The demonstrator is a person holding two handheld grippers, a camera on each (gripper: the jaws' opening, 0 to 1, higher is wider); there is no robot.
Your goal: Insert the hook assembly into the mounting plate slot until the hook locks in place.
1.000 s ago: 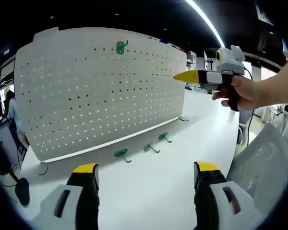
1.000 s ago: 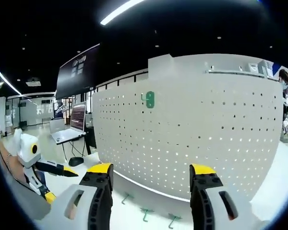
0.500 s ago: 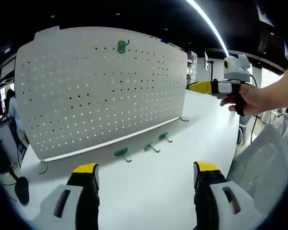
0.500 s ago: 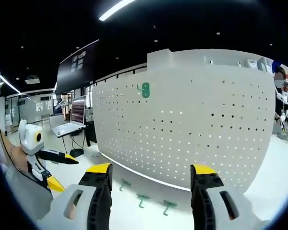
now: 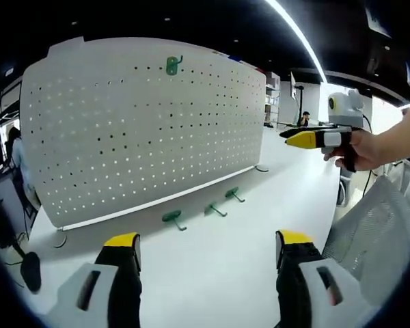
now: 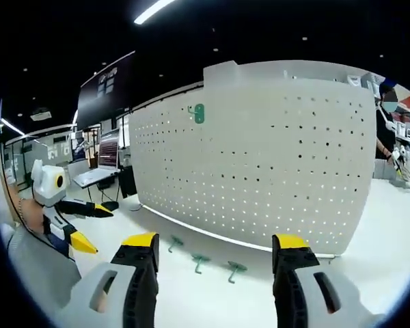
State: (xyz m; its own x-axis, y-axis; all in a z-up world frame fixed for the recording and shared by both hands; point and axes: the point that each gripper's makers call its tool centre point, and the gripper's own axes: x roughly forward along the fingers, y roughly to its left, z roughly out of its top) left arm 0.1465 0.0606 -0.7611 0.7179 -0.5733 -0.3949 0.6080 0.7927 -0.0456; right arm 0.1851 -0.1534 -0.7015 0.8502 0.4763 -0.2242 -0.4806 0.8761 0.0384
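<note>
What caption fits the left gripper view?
Open left gripper faces a white pegboard: one green hook mounted, three hooks on the table.

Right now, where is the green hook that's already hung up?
The green hook hangs high on the white pegboard, near its top edge, above three loose hooks on the table.

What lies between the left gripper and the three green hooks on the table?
Only bare white table lies between the open left gripper and the three green hooks, in the left gripper view.

Two low views facing the pegboard

Left gripper view faces the white pegboard (image 5: 143, 130) from table height, set back; right gripper view faces the pegboard (image 6: 260, 164) obliquely; both share its front.
</note>
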